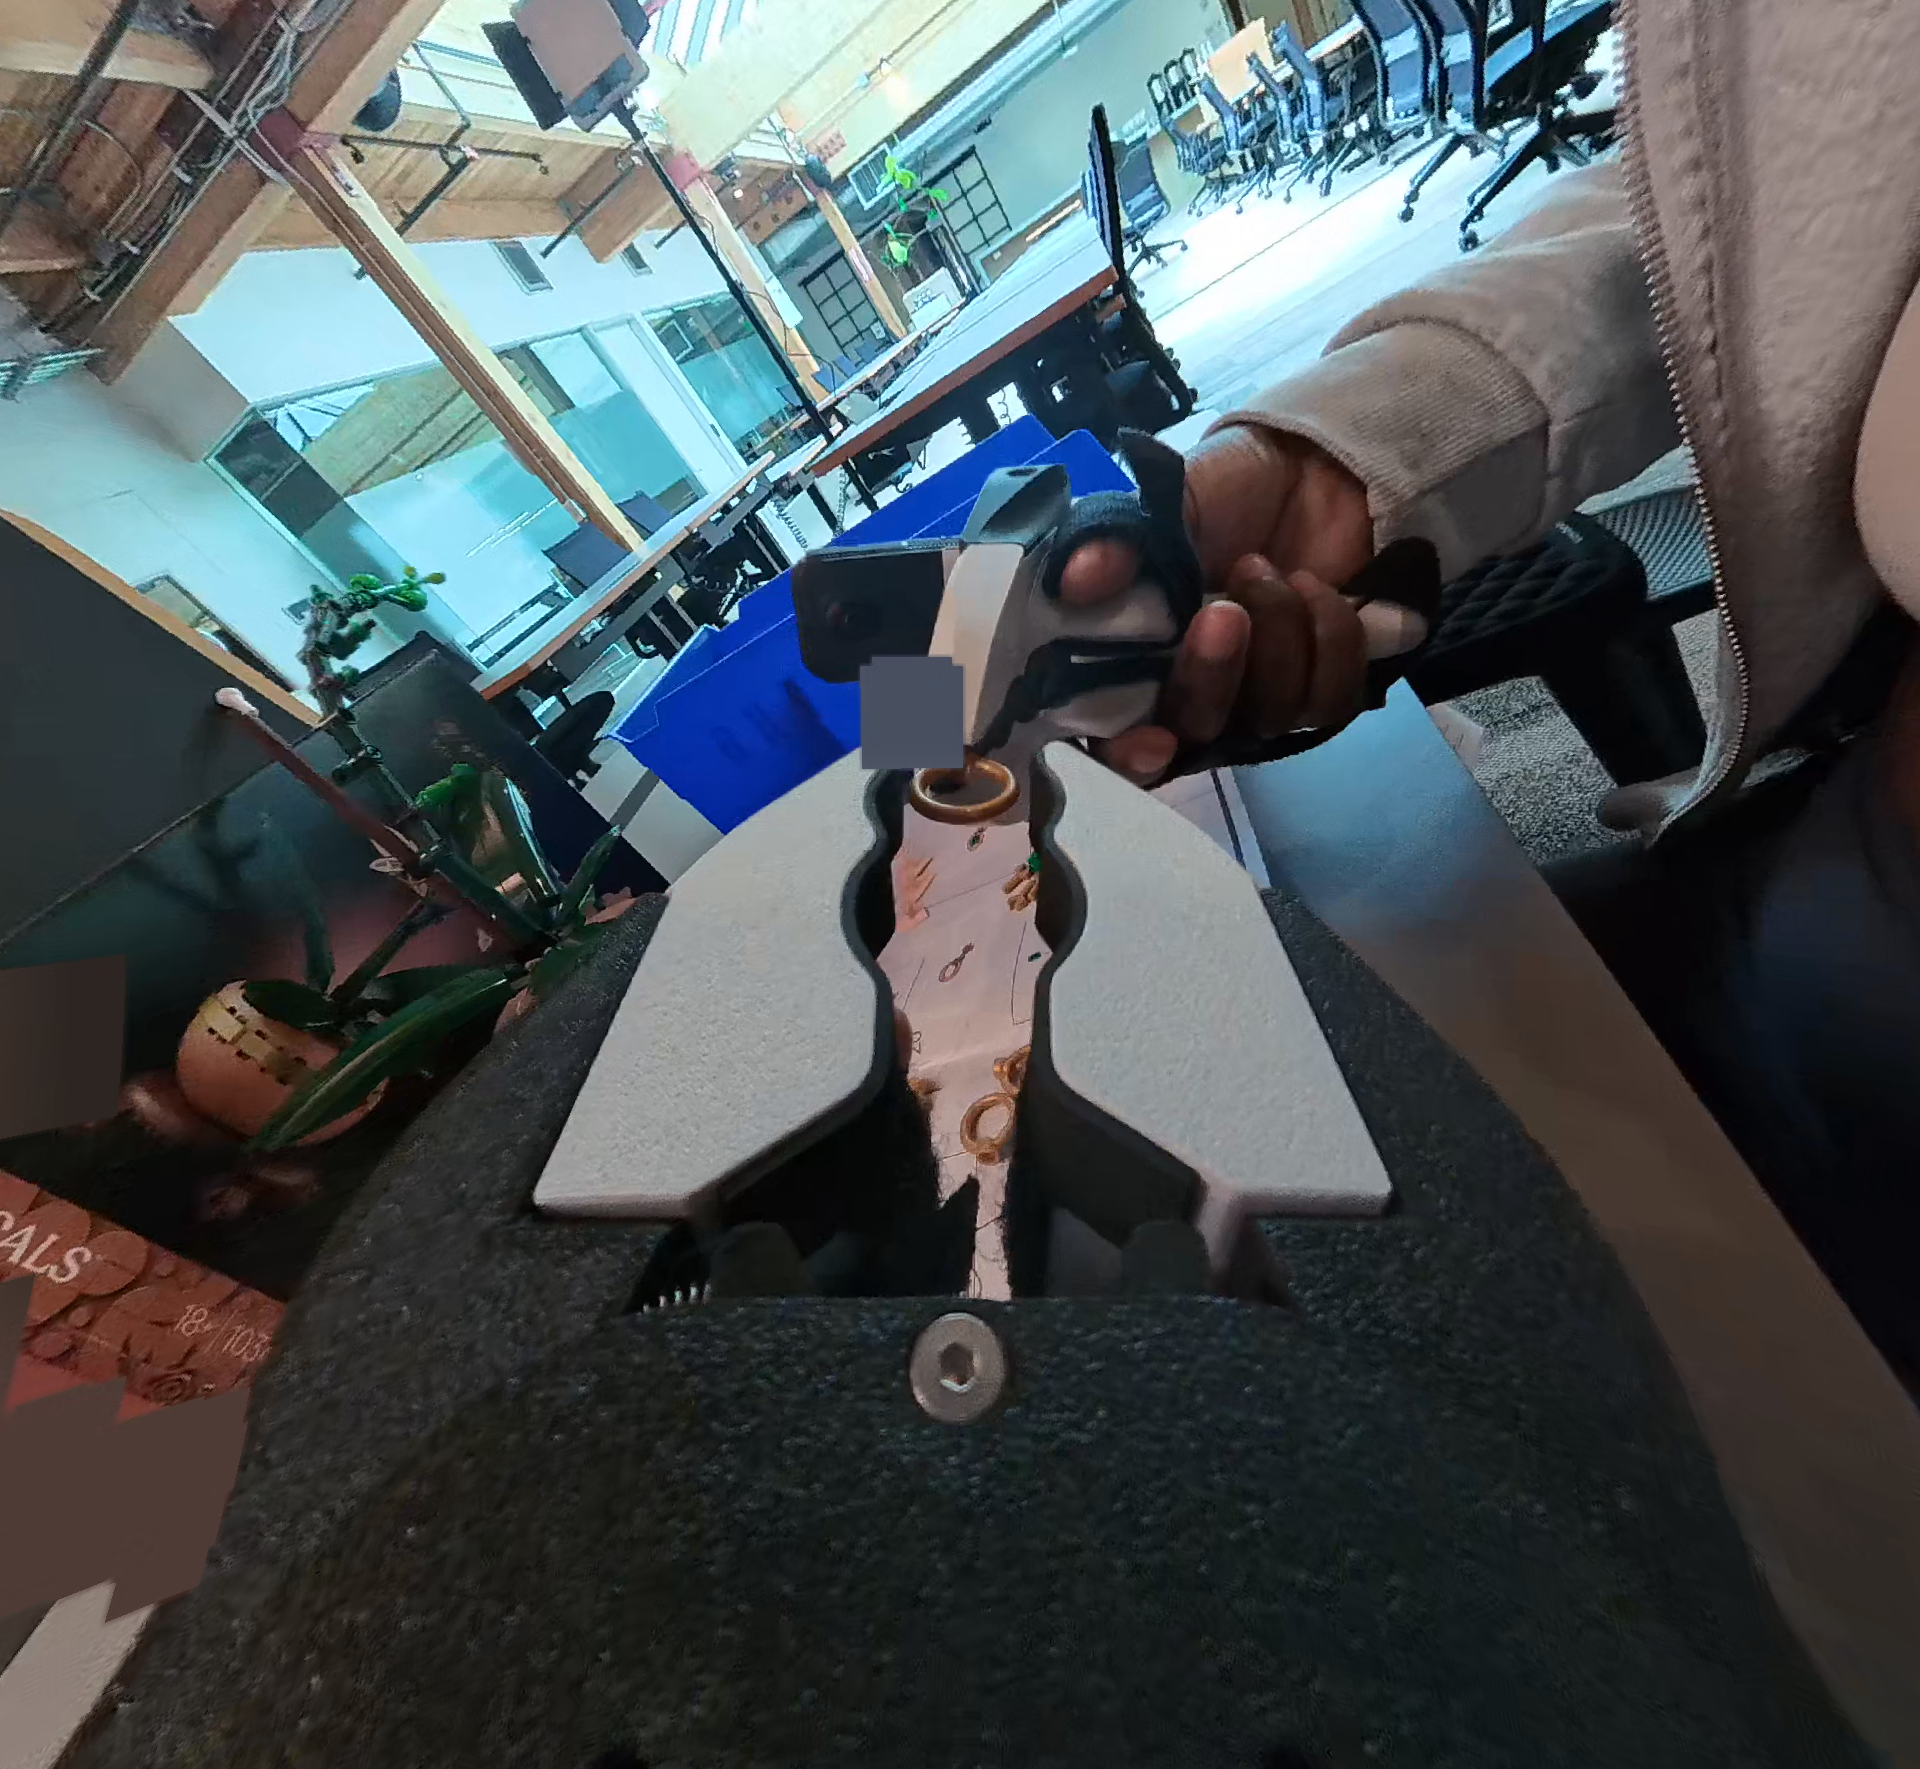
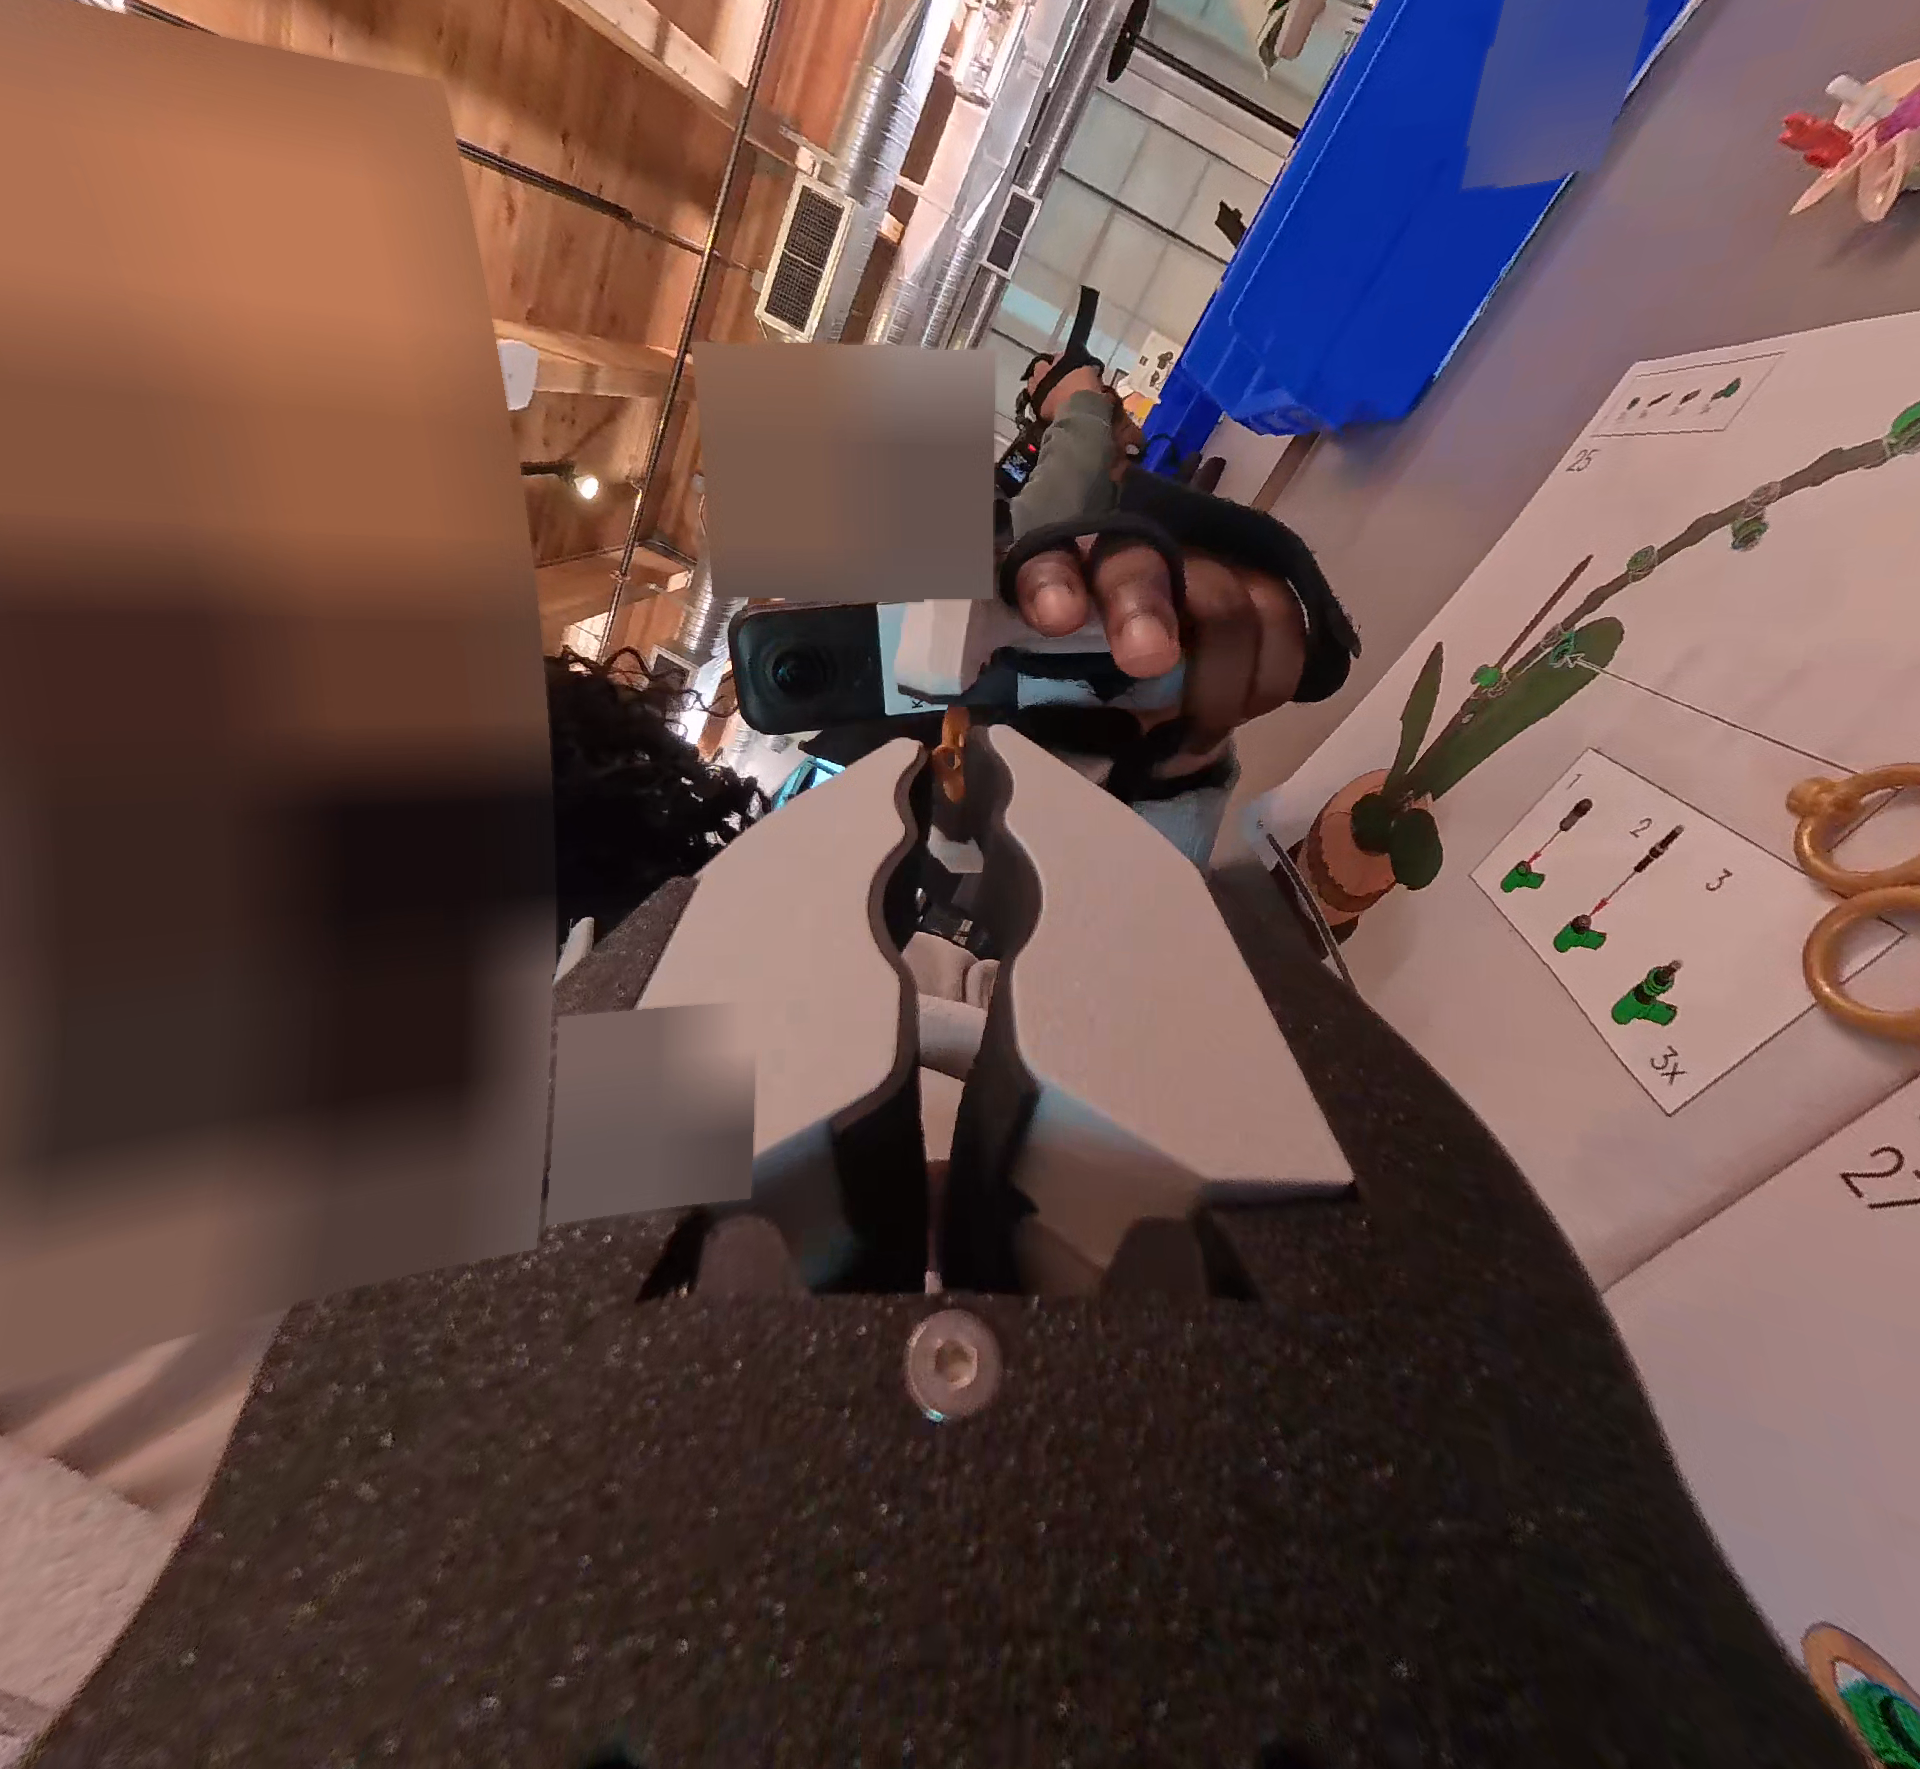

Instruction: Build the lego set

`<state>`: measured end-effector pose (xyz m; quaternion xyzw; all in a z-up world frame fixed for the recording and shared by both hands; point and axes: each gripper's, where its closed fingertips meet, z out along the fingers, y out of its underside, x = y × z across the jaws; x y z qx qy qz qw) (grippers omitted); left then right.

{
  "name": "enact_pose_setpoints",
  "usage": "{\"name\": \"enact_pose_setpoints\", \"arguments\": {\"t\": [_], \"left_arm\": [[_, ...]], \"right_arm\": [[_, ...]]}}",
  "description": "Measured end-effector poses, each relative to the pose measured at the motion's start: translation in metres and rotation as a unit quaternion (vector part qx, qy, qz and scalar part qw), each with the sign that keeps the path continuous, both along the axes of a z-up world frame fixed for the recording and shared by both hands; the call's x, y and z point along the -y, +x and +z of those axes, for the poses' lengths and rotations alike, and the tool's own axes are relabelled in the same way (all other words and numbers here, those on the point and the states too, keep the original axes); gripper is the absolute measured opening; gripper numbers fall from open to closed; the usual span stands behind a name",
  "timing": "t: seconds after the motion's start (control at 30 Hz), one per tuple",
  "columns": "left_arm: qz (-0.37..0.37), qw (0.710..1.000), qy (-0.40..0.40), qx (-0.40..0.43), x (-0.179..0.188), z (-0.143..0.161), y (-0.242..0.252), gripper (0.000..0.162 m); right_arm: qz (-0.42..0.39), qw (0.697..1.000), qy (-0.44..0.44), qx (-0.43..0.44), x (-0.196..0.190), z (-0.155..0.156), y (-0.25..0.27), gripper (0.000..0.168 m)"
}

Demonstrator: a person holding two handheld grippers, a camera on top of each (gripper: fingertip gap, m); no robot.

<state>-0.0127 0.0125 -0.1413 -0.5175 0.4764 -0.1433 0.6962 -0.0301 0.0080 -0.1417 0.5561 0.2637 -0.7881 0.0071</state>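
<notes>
My left gripper (image 1: pixel 966 779) is nearly closed on a tan ring piece (image 1: pixel 964 792) at its fingertips, held above the open instruction booklet (image 1: pixel 977 950). My right gripper (image 2: pixel 956 751) meets it tip to tip and is shut on a small tan piece (image 2: pixel 951 763), seen edge on. I cannot tell whether both hold one piece or two joined ones. Each view shows the other gripper facing it, held by a strapped hand: the right gripper in the left wrist view (image 1: pixel 987 732), the left gripper in the right wrist view (image 2: pixel 966 680).
More tan ring pieces lie on the booklet (image 2: pixel 1683 701), in both the left wrist view (image 1: pixel 987 1117) and the right wrist view (image 2: pixel 1860 888). A blue bin (image 2: pixel 1403 213) stands behind it. Pink and red flower pieces (image 2: pixel 1860 150) lie far right. The set's box (image 1: pixel 156 1304) stands at left. The table edge (image 1: pixel 1558 1148) runs beside the person's body.
</notes>
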Motion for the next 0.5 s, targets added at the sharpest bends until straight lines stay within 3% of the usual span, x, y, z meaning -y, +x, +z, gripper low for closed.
{"name": "enact_pose_setpoints", "arguments": {"t": [0.33,0.5], "left_arm": [[-0.018,1.000,-0.012,0.018,0.0044,0.0035,0.0022,0.019],[-0.007,1.000,-0.007,0.011,0.0028,0.0049,0.0000,0.019]], "right_arm": [[0.006,1.000,0.015,-0.016,0.0047,0.0044,0.0016,0.006],[-0.006,0.995,0.096,-0.017,0.0048,0.0078,0.0099,0.039]]}}
